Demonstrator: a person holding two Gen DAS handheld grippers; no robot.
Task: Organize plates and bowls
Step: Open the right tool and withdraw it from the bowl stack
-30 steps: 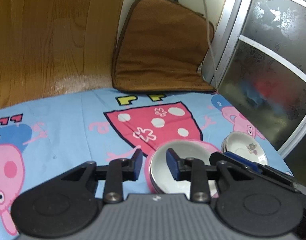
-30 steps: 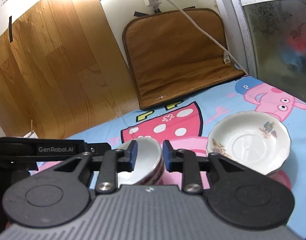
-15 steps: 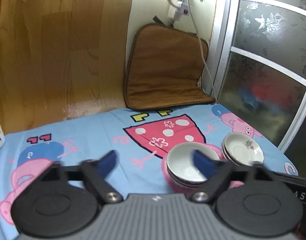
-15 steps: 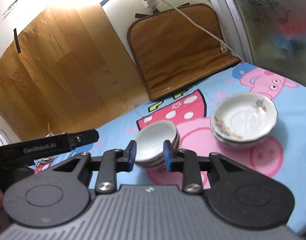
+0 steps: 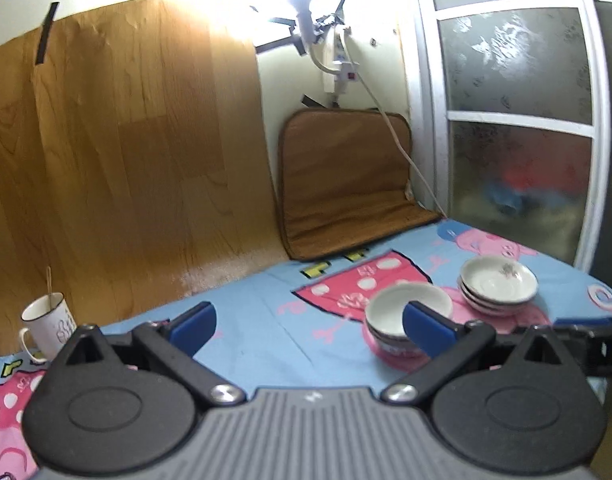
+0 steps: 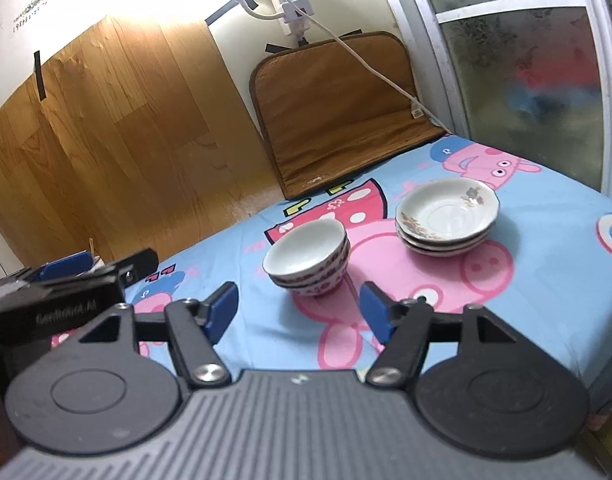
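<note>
A stack of white bowls (image 6: 307,262) (image 5: 393,316) with patterned sides stands on the cartoon-print cloth. To its right sits a stack of shallow flowered plates (image 6: 447,216) (image 5: 497,284). My right gripper (image 6: 300,312) hangs back from the bowls, its jaws opening, with nothing between the blue pads. My left gripper (image 5: 309,326) is wide open and empty, drawn back to the left of the bowls; its right fingertip (image 5: 425,328) overlaps the bowl stack in the picture only. The left gripper's body (image 6: 66,300) shows at the left of the right wrist view.
A white mug (image 5: 50,326) with a stick in it stands at the far left by the wood-pattern panel (image 5: 118,184). A brown cushion (image 6: 345,116) leans on the back wall under a power strip and cord. A frosted glass door (image 6: 525,72) borders the right side.
Both grippers have drawn back and upward from the dishes. The left jaws went from narrow to wide open, and the right jaws have spread apart. The bowl and plate stacks stay put.
</note>
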